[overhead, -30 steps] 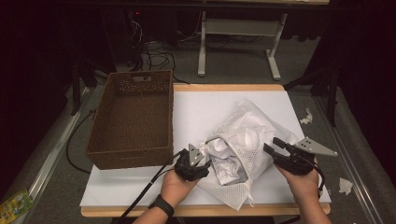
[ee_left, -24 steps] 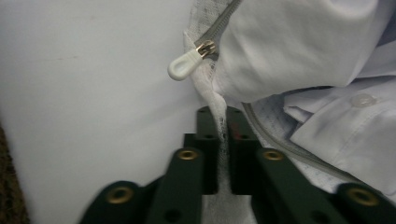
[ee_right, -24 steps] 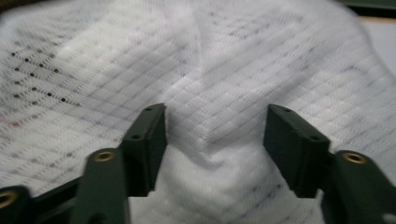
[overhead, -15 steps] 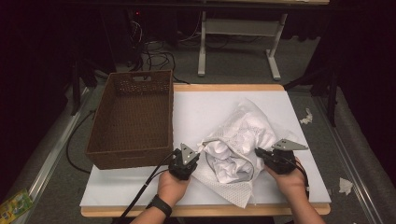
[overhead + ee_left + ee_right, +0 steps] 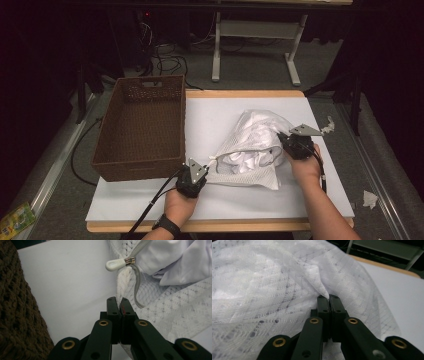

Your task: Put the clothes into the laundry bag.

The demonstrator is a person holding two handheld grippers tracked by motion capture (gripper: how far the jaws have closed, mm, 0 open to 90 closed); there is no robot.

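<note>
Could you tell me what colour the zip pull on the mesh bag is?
White zip pull, clearest in the left gripper view.

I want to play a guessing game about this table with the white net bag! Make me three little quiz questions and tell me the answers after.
1. True or false: the left gripper is shut on the edge of the white mesh laundry bag.
2. Which thing stands left of the bag: A) a blue bucket, B) a brown woven basket, C) a red box?
3. Fill the gap: the white zipper pull lies at the bag's open ____.

Key: 1. True; the right gripper pinches the mesh too. 2. B. 3. Mouth, where white cloth shows inside.
</note>
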